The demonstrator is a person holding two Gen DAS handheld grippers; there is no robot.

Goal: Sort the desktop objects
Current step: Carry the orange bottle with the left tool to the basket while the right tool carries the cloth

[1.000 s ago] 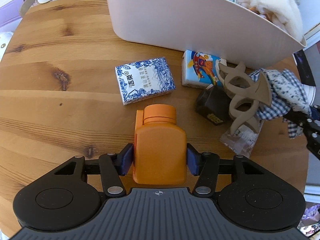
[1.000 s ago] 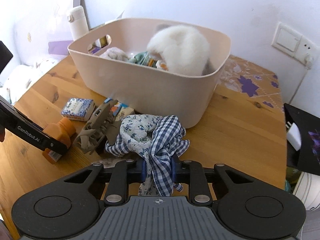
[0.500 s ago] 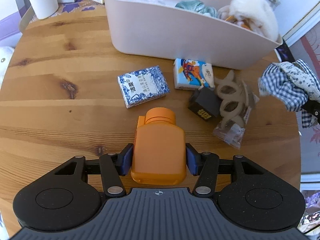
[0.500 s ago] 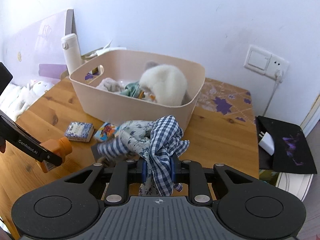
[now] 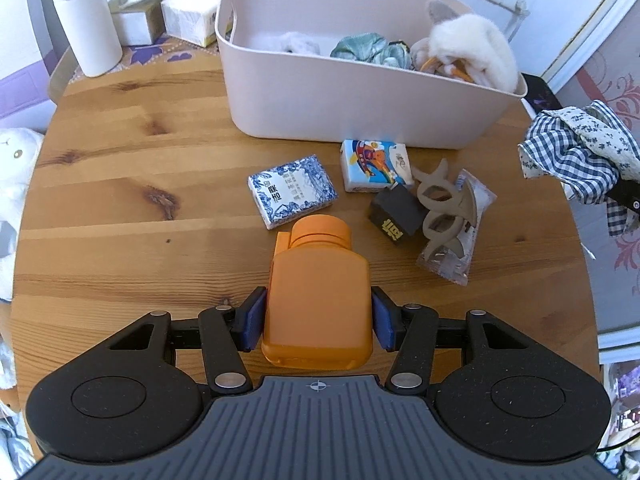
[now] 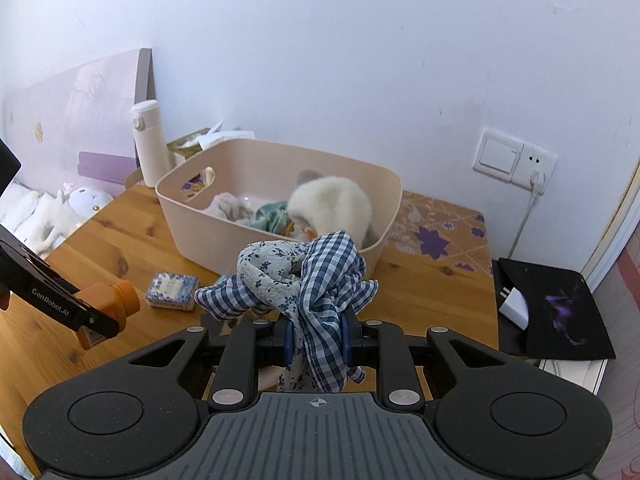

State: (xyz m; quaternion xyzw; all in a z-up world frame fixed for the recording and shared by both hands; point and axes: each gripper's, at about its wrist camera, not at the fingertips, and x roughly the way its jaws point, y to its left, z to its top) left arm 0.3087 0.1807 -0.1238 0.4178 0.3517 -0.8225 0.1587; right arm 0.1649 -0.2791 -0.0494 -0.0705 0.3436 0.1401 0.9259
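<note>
Both loads lifted off the table since a second ago.
Left gripper point(image 5: 318, 322) jaws clamp orange bottle point(image 5: 318, 296); right gripper point(image 6: 315, 340) jaws clench checked cloth point(image 6: 304, 280), bin point(image 6: 280, 240) ahead, nearer the right.

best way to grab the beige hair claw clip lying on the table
Grip the beige claw clip across its narrow middle, where the two looped halves meet, coming from above. It lies flat, partly on a clear packet and against a black box, so a side approach looks blocked. Its curved teeth would likely slip between pads.
</note>
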